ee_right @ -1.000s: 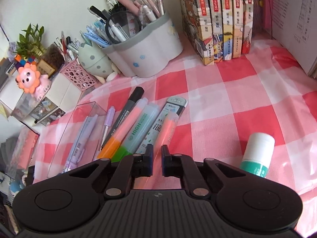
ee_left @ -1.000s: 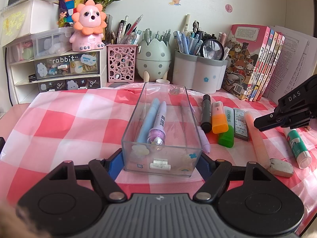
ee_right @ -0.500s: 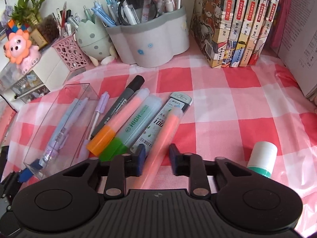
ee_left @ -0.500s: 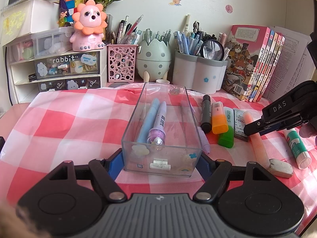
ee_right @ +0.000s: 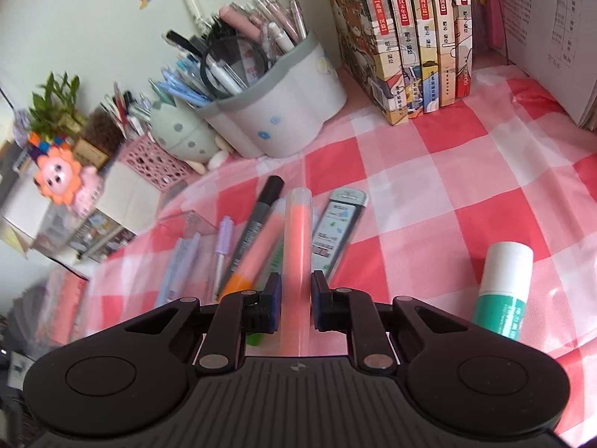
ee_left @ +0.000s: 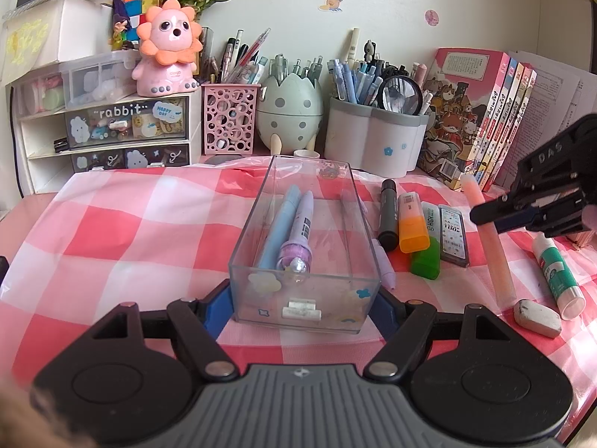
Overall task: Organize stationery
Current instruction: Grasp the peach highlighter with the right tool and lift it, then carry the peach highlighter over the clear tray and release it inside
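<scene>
Left gripper [ee_left: 304, 300] clamps one clear box [ee_left: 304, 261] holding seemingly two pens [ee_left: 287, 233]; right gripper [ee_right: 295, 296] closing around one pink tube [ee_right: 297, 246].

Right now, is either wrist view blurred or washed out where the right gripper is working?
Right wrist view: motion smear across the markers left of the pink pen; pen and right gripper, jaws closing around it, read sharp. Left wrist view: crisp, evenly lit; fisheye bends the edges, clear box undistorted.
</scene>
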### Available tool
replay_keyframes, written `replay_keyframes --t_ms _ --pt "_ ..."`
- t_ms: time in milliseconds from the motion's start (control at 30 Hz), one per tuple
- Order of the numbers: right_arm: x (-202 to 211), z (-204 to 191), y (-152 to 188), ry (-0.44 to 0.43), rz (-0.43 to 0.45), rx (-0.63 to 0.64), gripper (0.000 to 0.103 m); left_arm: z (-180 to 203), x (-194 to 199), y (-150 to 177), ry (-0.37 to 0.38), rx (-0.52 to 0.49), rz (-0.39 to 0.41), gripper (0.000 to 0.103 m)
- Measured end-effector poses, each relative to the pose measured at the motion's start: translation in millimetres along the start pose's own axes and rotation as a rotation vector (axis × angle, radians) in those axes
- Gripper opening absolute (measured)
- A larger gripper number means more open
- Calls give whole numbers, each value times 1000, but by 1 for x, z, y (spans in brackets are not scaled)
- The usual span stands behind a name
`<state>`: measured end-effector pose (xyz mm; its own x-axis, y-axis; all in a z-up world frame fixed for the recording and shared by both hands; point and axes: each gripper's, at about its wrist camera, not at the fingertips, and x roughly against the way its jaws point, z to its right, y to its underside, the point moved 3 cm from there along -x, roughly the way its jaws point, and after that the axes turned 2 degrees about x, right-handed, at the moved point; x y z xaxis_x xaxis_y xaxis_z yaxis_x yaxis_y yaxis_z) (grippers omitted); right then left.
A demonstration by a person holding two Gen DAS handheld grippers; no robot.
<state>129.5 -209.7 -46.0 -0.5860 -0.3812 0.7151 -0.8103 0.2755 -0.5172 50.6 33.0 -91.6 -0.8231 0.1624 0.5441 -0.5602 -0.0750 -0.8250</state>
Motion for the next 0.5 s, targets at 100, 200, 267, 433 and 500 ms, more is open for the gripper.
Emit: replay_keyframes --t_ms 100,200,267,433,500 --pt "4 -6 -4 -56 8 -32 15 0 0 0 -1 -1 0 49" --pt "5 -14 -8 -98 14 -51 15 0 0 0 0 -1 0 49" --pt "3 -20 -12 -135 11 -72 15 0 0 0 -1 -1 0 49" --pt "-11 -45 -14 -201 -21 -94 15 0 0 0 0 0 0 49" --pt "-18 -57 -11 -208 -36 -92 15 0 0 0 0 0 0 49"
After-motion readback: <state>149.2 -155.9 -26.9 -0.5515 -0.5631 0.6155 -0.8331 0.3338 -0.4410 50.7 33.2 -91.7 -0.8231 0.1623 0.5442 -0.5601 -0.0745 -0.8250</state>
